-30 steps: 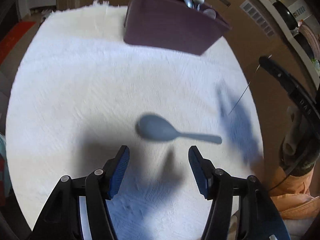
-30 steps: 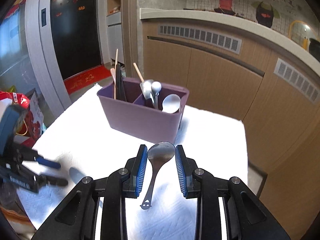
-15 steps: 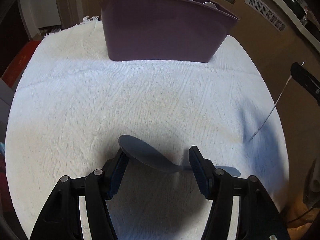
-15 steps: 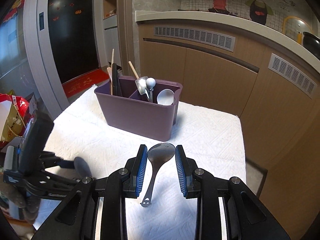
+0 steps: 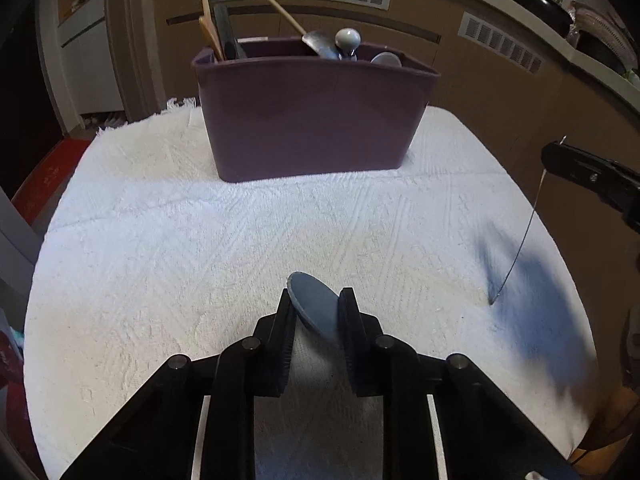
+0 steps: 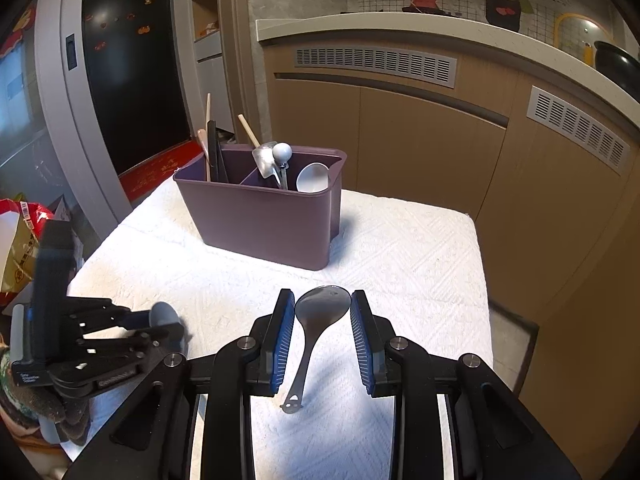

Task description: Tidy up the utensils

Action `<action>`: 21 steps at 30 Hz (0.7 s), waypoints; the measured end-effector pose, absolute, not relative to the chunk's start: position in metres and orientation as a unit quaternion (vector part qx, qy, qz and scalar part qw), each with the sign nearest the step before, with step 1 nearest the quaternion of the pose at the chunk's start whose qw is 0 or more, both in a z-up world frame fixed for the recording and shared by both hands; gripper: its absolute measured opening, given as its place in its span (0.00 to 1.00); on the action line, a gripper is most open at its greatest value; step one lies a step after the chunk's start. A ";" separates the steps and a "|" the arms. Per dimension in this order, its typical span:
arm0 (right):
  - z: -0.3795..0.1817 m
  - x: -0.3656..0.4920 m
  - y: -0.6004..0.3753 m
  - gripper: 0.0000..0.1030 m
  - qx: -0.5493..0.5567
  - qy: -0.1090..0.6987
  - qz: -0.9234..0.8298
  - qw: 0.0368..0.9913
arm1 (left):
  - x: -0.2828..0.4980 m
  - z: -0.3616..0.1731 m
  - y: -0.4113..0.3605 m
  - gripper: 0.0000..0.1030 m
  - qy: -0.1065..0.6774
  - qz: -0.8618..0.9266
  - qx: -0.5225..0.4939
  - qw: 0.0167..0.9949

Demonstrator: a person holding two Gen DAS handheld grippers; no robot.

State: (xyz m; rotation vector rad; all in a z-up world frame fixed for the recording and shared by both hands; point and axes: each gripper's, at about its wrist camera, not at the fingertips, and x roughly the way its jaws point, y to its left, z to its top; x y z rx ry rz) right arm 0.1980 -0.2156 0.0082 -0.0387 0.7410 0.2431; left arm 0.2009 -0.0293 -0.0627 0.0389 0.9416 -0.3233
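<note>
A kitchen with tan cabinet fronts and a pale counter; in the foreground, a table covered by a white textured cloth (image 5: 200,240). The landmark is a purple utensil caddy (image 5: 312,120) standing at the far end of the cloth, divided into compartments. Its left compartment holds wooden and dark handles; its right compartment holds a white spoon (image 6: 313,178), a small ladle and a scoop with a wooden handle.

Left gripper (image 5: 314,308): well in front of the caddy, over the near part of the cloth. Its jaws are closing, and the bowl of a grey-blue spoon (image 5: 312,306) sits tilted between the two pads, which touch its edges; the handle is hidden behind the fingers.

Right gripper (image 6: 322,310): in front of the caddy and toward its right. The blue-padded fingers (image 6: 282,332) are clamped on the bowl of a metal spoon (image 6: 320,304), whose handle hangs down toward the camera with a pierced end. A gloved hand (image 6: 24,412) carries the left gripper at the lower left of the right wrist view.
</note>
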 end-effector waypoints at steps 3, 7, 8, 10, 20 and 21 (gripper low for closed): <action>0.011 0.196 -0.213 0.29 -0.020 0.359 0.120 0.926 | 0.188 -0.040 -0.029 0.13 0.406 -0.169 0.028 0.898; 0.020 0.189 -0.210 0.29 -0.023 0.349 0.119 0.929 | 0.173 -0.009 -0.029 0.08 0.347 -0.187 0.037 0.918; 0.023 0.188 -0.209 0.29 -0.024 0.346 0.118 0.930 | 0.170 -0.005 -0.027 0.08 0.339 -0.191 0.037 0.921; 0.029 0.184 -0.207 0.29 -0.027 0.341 0.118 0.932 | 0.164 0.003 -0.026 0.07 0.324 -0.202 0.035 0.924; 0.053 0.165 -0.197 0.29 -0.046 0.318 0.112 0.940 | 0.143 0.024 -0.018 0.07 0.281 -0.214 0.031 0.935; 0.056 0.163 -0.196 0.29 -0.047 0.316 0.110 0.941 | 0.142 0.027 -0.017 0.07 0.274 -0.212 0.031 0.938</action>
